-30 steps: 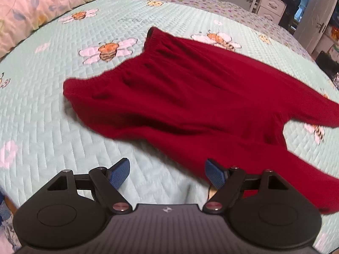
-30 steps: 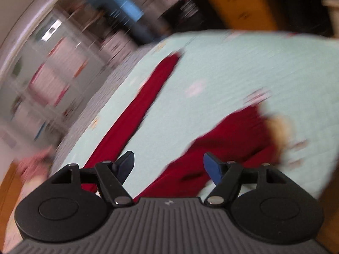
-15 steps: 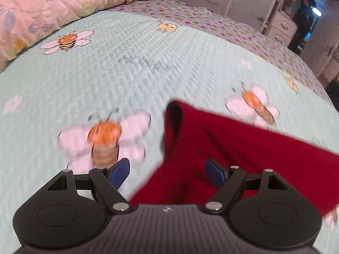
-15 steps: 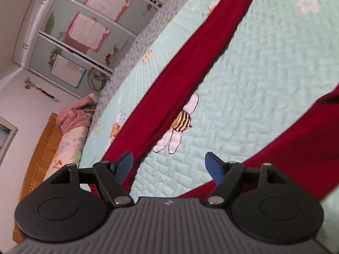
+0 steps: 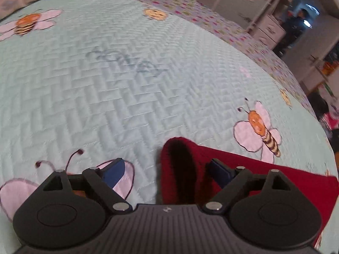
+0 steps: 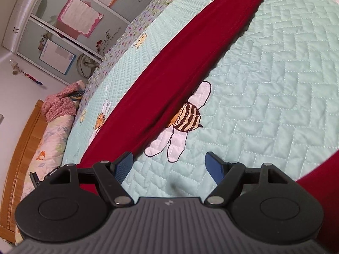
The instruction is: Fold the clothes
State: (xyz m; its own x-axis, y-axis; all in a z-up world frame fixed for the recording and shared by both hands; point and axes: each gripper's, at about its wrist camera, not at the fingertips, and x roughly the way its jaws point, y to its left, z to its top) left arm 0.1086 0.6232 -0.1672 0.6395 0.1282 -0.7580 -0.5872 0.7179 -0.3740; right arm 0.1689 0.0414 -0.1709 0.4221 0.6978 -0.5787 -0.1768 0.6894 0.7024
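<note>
The left gripper (image 5: 166, 171) is hovering with jaws spread wide, gripping nothing, a corner of the red garment (image 5: 243, 169) lying between them. The right gripper (image 6: 169, 166) is gaping equally wide and empty over the quilted bed (image 6: 275, 84), a red garment leg (image 6: 180, 63) stretching alongside.

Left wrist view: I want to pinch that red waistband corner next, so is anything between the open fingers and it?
Nothing visible. The red garment corner lies on the quilt, already partly between the open fingers of the left gripper.
</note>
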